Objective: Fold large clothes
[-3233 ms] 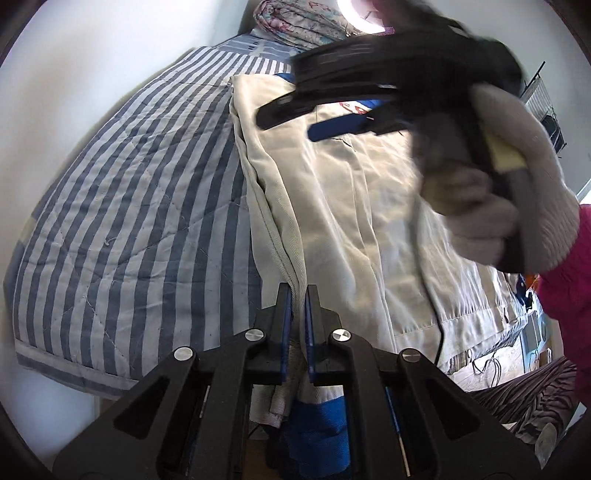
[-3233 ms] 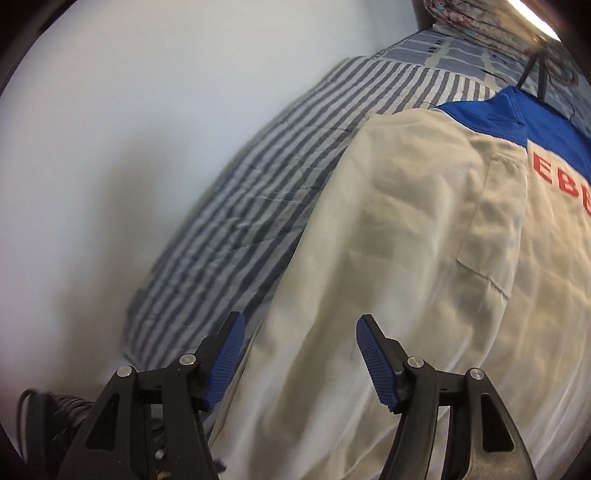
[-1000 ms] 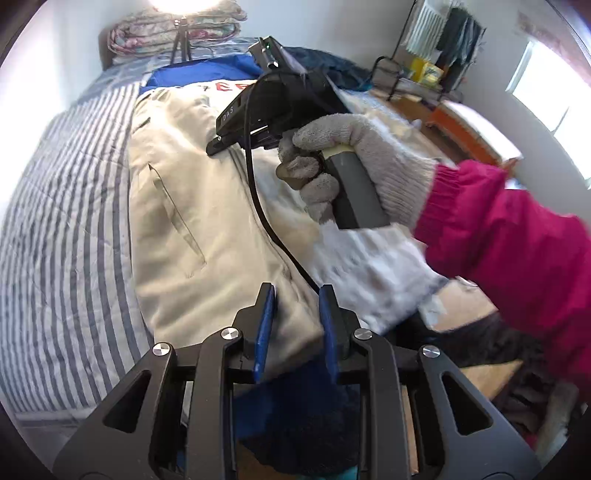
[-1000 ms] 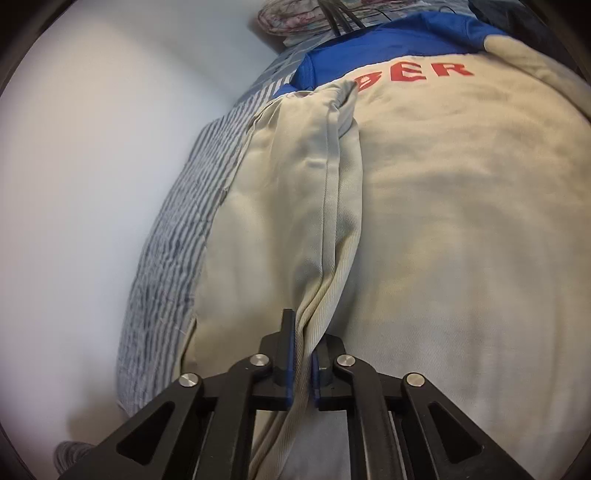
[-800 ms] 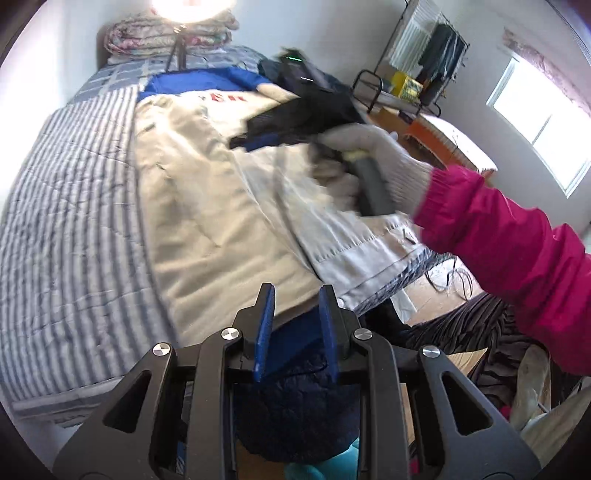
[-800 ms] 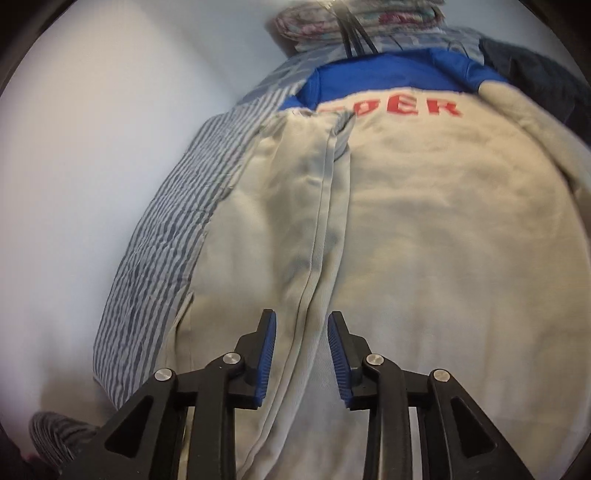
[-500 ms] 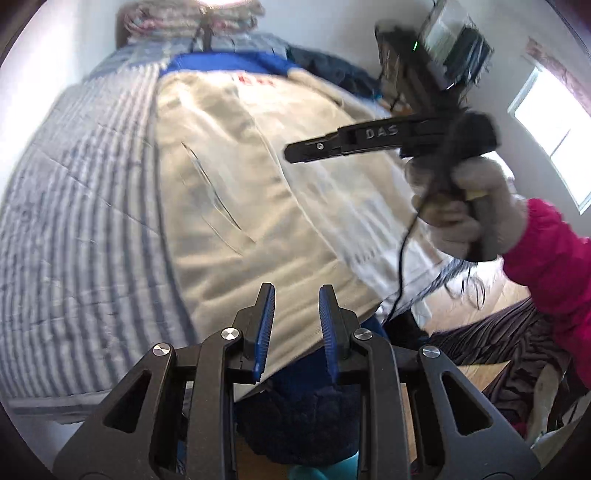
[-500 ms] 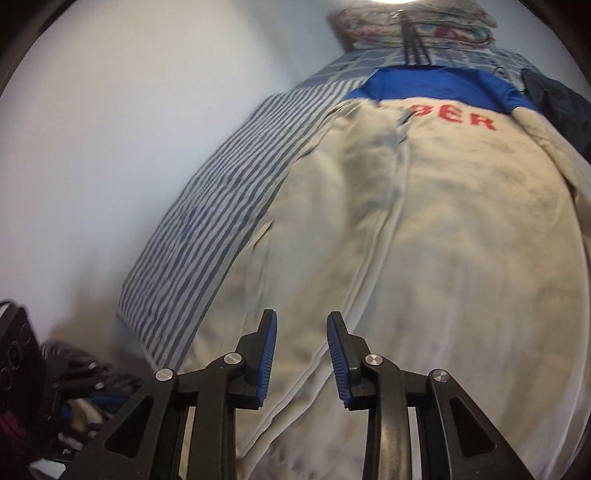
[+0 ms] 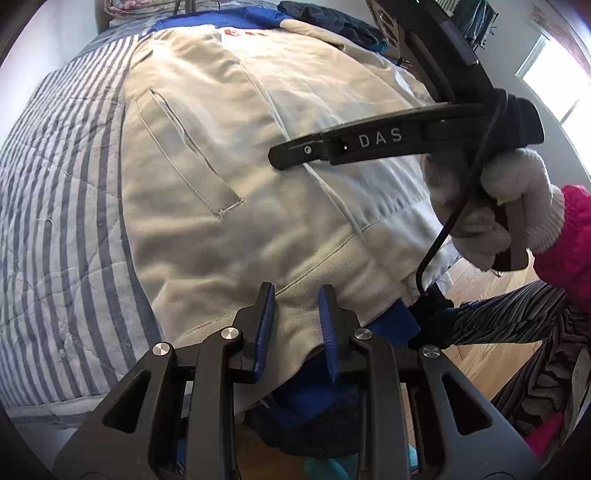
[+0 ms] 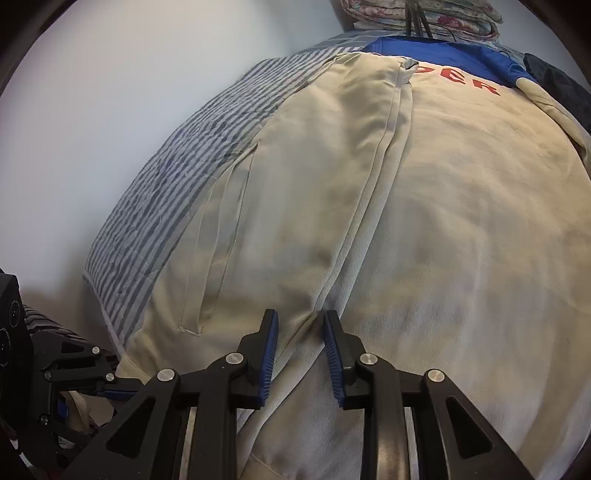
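Note:
A large beige jacket [image 9: 236, 147] with a blue yoke and red letters lies spread on a striped bed; its left panel is folded inward, with a welt pocket [image 9: 188, 155] on top. It also fills the right wrist view [image 10: 424, 229]. My left gripper [image 9: 295, 325] is open and empty, its jaws either side of the jacket's hem at the bed's foot. My right gripper [image 10: 300, 354] is open and empty just above the folded panel's edge near the hem. The right gripper's black body [image 9: 369, 144] hovers over the jacket in the left wrist view.
The blue-and-white striped quilt [image 9: 62, 192] lies bare on the left, with a white wall beyond [image 10: 110, 110]. Folded bedding [image 10: 421, 14] is stacked at the head. Dark blue clothes [image 9: 317, 417] hang below the bed's foot above a wooden floor [image 9: 491, 354].
Both grippers have let go of the jacket's panel and opened. The panel now lies folded over the jacket. The left gripper has moved in closer to the hem.

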Demonstrator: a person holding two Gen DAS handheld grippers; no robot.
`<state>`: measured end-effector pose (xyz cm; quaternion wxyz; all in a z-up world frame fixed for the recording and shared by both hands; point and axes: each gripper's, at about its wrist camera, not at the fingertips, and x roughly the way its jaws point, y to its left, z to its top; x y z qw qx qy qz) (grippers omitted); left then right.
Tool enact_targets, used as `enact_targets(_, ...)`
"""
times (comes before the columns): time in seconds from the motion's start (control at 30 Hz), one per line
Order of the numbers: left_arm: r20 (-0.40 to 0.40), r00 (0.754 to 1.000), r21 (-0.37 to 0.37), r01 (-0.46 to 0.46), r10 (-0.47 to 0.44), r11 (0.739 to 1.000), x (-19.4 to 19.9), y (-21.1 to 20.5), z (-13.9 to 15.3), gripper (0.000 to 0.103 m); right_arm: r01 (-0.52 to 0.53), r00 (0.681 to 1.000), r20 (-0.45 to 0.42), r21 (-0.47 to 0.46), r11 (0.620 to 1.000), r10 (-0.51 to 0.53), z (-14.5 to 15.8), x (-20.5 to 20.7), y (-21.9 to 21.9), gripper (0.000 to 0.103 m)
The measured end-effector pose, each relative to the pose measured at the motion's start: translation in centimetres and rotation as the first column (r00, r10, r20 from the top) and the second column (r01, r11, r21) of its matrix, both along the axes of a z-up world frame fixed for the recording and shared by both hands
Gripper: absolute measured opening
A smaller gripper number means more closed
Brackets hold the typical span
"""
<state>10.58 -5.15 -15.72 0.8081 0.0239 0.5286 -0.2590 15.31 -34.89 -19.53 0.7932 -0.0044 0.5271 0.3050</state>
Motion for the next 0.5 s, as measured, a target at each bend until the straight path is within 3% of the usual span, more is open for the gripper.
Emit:
enact_targets(0.23, 0.147, 0.989, -0.061, 0.042, -0.033, 0.997, -1.2, -1.2, 5.5, 0.023, 0.095, 0.971, 0.207, 0.111, 0.989, -0.117, 5.3, -2.7, -5.3, 0.045)
enact_targets(0.3, 0.181, 0.983, -0.093, 0.046, -0.029, 0.995, -0.9, -1.7, 7.4, 0.023, 0.136, 0.96, 0.23, 0.11, 0.984, -0.159, 6.6, -3.2, -7.2, 0.049)
enact_targets(0.43, 0.229, 0.973, -0.136, 0.041, -0.009, 0.99, 0.4, -2.9, 10.1, 0.029, 0.244, 0.927, 0.275, 0.076, 0.967, -0.255, 8.8, -4.1, -11.5, 0.068)
enact_targets(0.5, 0.248, 0.969, -0.135, 0.055, -0.02, 0.989, 1.3, -3.6, 11.2, 0.029, 0.3, 0.906, 0.298, 0.049, 0.953, -0.301, 9.6, -4.6, -13.9, 0.07)
